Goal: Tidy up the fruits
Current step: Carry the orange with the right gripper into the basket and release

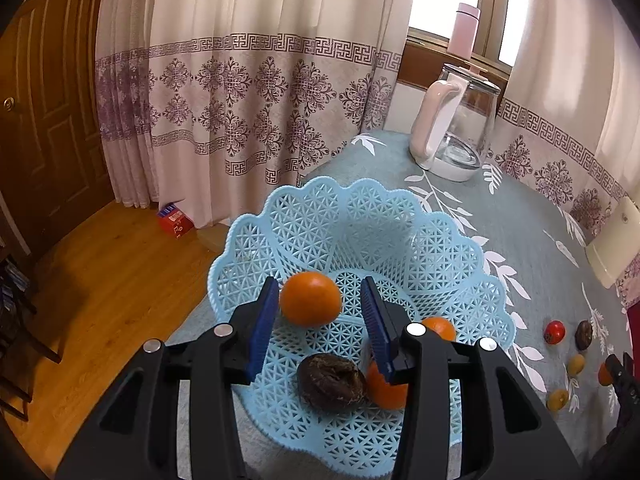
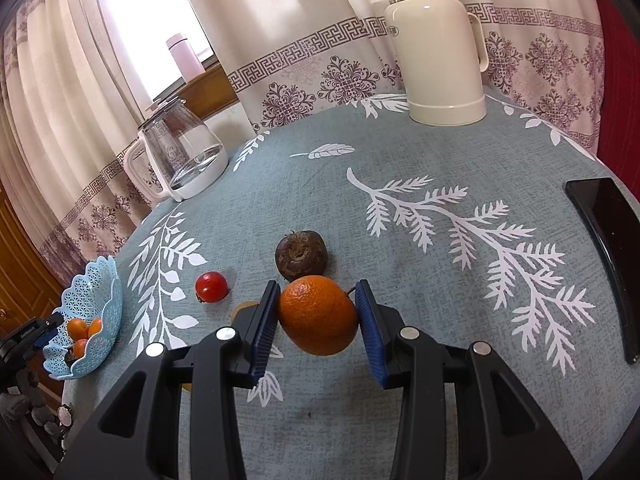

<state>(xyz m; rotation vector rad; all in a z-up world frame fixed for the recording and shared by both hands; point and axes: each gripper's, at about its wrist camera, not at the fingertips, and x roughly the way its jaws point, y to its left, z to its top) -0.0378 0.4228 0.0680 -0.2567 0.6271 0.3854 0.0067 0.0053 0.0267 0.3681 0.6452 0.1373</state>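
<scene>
In the left wrist view a light-blue lattice basket [image 1: 304, 220] sits at the table's edge. My left gripper [image 1: 319, 280] hangs open over it, and an orange [image 1: 310, 299] lies between the fingers, close to the left pad. A brown fruit [image 1: 332, 382] and two more oranges [image 1: 386, 388] lie in the basket. In the right wrist view my right gripper [image 2: 318, 283] is shut on another orange [image 2: 318, 314], with both pads against its sides. Just beyond it are a brown fruit [image 2: 301, 255] and a red tomato [image 2: 211, 287]; the basket [image 2: 108, 280] is far left.
A glass kettle [image 2: 180, 160] and a cream thermos [image 2: 436, 52] stand at the back of the grey leaf-print tablecloth [image 2: 400, 152]. A black phone [image 2: 608, 256] lies at the right edge. Small yellowish fruits [image 1: 558, 400] lie loose on the cloth. The wooden floor [image 1: 100, 300] drops away left of the basket.
</scene>
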